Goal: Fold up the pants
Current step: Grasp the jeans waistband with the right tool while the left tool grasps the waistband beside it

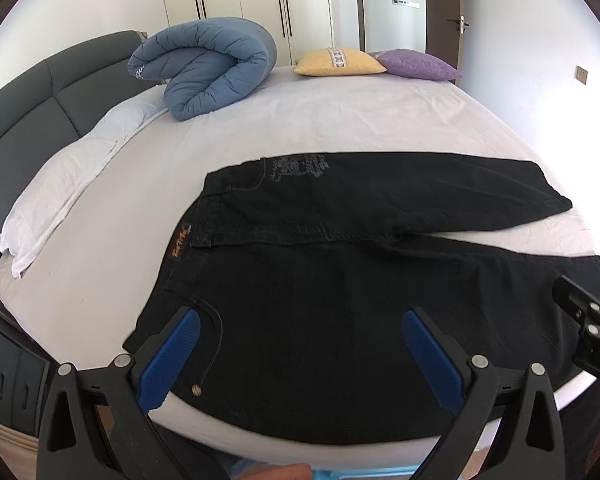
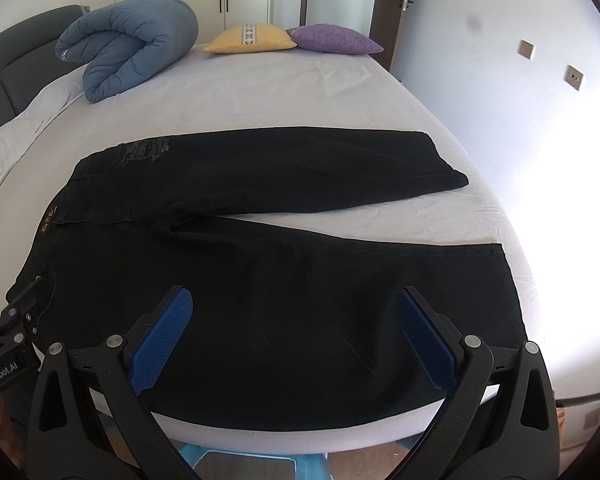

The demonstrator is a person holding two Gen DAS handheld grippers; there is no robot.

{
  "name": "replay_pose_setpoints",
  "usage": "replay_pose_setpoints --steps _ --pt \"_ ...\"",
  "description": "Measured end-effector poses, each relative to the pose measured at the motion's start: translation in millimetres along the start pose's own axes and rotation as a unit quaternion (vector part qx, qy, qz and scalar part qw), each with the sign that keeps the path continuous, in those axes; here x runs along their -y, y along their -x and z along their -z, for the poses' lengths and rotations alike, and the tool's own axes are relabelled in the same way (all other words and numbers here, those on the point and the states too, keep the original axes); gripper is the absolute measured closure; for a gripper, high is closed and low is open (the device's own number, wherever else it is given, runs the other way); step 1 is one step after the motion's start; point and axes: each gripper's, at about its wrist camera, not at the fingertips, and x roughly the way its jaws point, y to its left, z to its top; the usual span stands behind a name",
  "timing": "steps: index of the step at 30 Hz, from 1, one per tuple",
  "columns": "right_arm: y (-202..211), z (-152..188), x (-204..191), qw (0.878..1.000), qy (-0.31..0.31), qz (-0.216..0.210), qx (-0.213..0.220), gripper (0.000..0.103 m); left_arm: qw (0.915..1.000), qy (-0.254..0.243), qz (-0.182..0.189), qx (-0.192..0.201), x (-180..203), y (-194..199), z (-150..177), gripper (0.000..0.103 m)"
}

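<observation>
Black pants (image 1: 340, 280) (image 2: 260, 280) lie spread flat on the white bed, waistband to the left, both legs running right and splayed apart. A pale print marks the far hip. My left gripper (image 1: 300, 320) hovers open above the near hip, by the front pocket and its rivet (image 1: 196, 390). My right gripper (image 2: 294, 300) hovers open above the near leg, around the thigh and knee. Neither holds any cloth. Each gripper's black body shows at the edge of the other's view.
A rolled blue duvet (image 1: 204, 66) (image 2: 128, 46), a yellow cushion (image 1: 338, 62) and a purple cushion (image 1: 420, 65) sit at the bed's far side. A dark headboard (image 1: 28, 104) stands left, with a white pillow (image 1: 60, 184) beside it. The bed's near edge (image 2: 260, 436) runs just below the pants.
</observation>
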Motion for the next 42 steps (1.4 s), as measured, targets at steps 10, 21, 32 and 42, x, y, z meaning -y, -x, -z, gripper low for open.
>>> replay_pose_setpoints --steps 10,21,32,42 --pt "-46 -69 -1 0.991 0.058 -0.118 0.008 0.0 0.9984 -0.057 0.01 0.0 -27 -58 -44 0.0" --pt "-140 -188 -40 0.921 0.235 -0.311 0.012 0.009 0.9877 -0.133 0.072 -0.042 -70 -178 -160 0.0" --pt "-254 -267 -61 0.869 0.302 -0.386 -0.064 0.055 0.935 -0.276 0.171 -0.143 -85 -318 -239 0.009" --pt "-304 -275 -89 0.836 0.357 -0.403 -0.108 0.055 0.9072 -0.283 0.217 -0.223 -77 -352 -214 0.036"
